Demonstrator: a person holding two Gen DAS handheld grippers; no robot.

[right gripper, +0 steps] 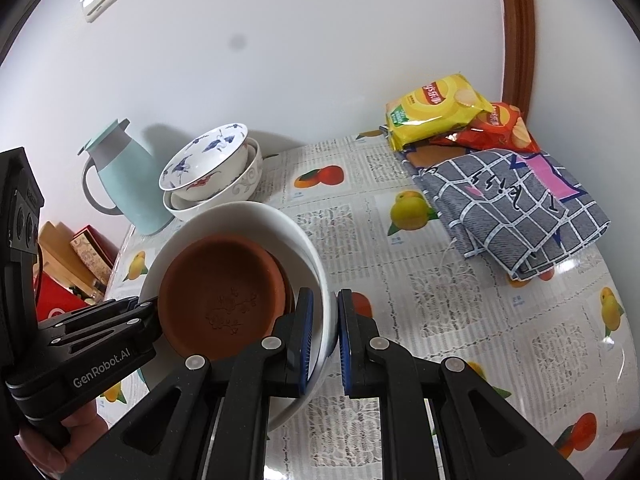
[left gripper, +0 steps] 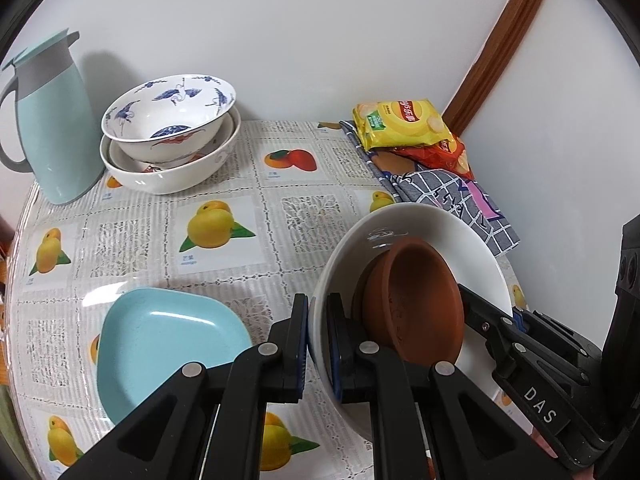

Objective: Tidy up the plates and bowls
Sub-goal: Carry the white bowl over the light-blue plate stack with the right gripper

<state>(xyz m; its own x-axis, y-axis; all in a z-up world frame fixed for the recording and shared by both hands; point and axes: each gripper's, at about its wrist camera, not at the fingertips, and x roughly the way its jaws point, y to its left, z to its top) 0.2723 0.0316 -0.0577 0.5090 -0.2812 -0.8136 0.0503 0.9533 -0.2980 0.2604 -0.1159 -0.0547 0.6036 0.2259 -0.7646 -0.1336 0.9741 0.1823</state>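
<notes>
White wall backs a round worktop covered in a fruit-print cloth, where a pale blue jug stands at the far left beside a stack of bowls topped by one painted with blue cranes. Snack bags and a folded checked cloth lie at the far right, and a light blue plate sits on the near left. The white bowl is carried between both tools, tilted, with two brown terracotta saucers nested loose inside it. The left tool is clamped on the bowl's left rim, one pad outside the wall and one inside; the right tool is clamped the same way on the opposite rim. The chief risk appears to be the saucers: nothing holds them, and they already lean against the bowl's wall, so a further tilt or a jerk could likely slide them out over the rim. Glazed porcelain pinched on thin rims may also slip if the two hands drift apart or twist unevenly, dropping the bowl on the worktop or the blue plate. Setting it onto the crane bowl stack could topple that pile if it lands off-centre.
</notes>
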